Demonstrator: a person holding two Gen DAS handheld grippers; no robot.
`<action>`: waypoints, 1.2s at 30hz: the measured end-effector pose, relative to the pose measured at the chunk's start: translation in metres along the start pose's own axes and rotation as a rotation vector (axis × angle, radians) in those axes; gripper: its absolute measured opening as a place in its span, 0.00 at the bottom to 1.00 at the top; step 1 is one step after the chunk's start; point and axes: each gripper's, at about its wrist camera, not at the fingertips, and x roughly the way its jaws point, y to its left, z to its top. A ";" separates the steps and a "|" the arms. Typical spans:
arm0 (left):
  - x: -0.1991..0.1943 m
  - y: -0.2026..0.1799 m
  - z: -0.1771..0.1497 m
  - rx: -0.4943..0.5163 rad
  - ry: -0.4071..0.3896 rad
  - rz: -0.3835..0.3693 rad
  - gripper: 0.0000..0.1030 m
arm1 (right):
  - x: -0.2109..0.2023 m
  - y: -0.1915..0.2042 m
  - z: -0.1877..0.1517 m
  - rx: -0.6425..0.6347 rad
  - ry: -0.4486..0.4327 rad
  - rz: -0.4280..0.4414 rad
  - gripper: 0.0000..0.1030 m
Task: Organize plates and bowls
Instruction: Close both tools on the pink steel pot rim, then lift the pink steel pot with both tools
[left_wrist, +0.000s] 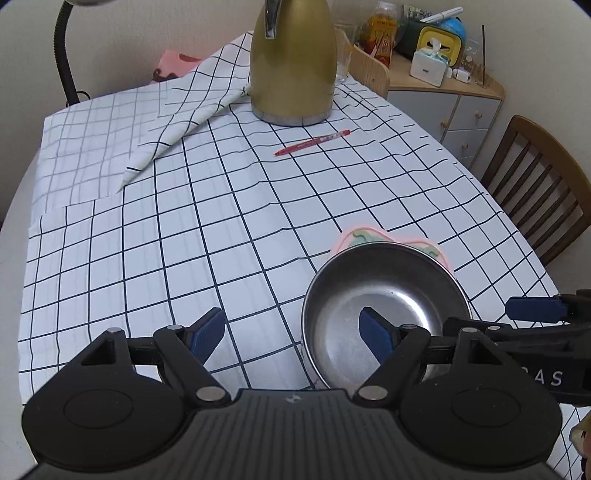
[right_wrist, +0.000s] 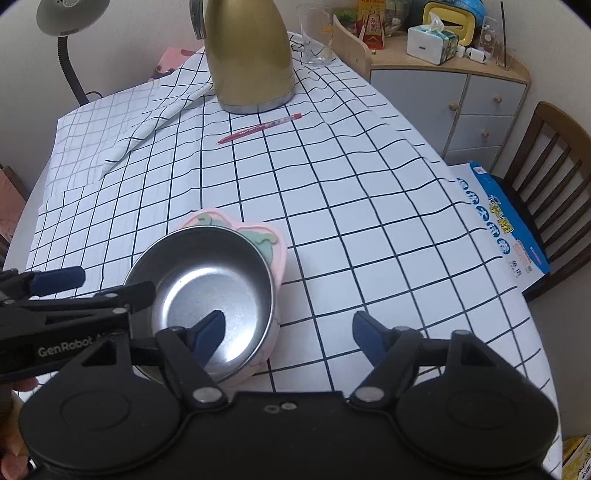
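Both grippers hold nothing; the left gripper (left_wrist: 293, 334) and right gripper (right_wrist: 290, 332) stand wide, each straddling 1 side of the steel bowl's (left_wrist: 384, 295) rim; the bowl sits on a pink plate (right_wrist: 275, 254) on the bench (right_wrist: 369, 229); it looks light, rigid and slick, so the thin rim seems the best hold.

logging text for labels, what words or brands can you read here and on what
"GenRobot", white on the left gripper's black body, seen in the right wrist view.
"AS", the end of a cut-off word on the right gripper body, seen in the left wrist view.
Blue and white box on the chair: large print, too blurred to read.
Red pen, yellow carton, tissue box: print too small to read.
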 end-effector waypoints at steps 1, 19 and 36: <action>0.003 0.000 0.000 -0.003 0.008 -0.003 0.67 | 0.003 0.000 0.000 0.005 0.006 0.000 0.68; 0.031 -0.002 -0.001 0.001 0.083 -0.011 0.14 | 0.025 0.014 0.000 -0.024 0.040 -0.006 0.17; -0.005 0.014 0.007 -0.019 0.010 -0.006 0.06 | 0.009 0.039 0.009 -0.045 -0.031 -0.024 0.09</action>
